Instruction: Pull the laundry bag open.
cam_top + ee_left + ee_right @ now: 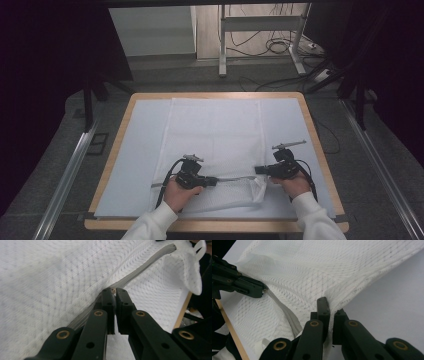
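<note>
No readable text, label, brand or number anywhere; possibly too dim and small at twelve o'clock to tell.

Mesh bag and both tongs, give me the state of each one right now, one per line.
Mesh bag: lying flat on the table, near right corner lifted.
Zipper: appears partly open; extent unclear.
Zipper pull: pinched by the left tongs.
Left tongs: shut on the zipper pull.
Right tongs: shut on the mesh.
</note>
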Demonstrator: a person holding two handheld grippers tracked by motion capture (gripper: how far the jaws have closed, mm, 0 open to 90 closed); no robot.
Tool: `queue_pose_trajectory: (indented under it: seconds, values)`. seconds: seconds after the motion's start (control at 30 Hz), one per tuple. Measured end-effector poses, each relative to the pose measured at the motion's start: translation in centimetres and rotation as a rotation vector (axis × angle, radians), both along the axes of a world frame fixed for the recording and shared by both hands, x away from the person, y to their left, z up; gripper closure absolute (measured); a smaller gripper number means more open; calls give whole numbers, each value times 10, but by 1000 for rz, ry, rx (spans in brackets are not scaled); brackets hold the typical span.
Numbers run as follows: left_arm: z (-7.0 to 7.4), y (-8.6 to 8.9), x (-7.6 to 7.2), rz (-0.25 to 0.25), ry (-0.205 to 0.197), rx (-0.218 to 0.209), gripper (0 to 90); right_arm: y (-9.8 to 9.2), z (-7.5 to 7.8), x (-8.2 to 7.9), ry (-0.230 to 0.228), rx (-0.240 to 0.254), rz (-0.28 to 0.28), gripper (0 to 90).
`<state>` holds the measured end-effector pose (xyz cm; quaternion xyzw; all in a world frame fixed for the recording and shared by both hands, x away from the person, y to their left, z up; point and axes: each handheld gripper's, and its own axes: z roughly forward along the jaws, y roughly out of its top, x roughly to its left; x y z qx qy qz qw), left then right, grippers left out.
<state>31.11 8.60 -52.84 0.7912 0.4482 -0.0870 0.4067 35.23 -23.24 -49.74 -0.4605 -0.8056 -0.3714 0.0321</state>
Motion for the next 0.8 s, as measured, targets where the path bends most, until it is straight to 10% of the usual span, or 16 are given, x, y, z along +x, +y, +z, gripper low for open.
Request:
queue_pose_trajectory:
  seconds: [0.8]
  values:
    - [0, 30, -5, 40, -1, 3, 868, -1, -1, 0, -7, -9, -6, 874]
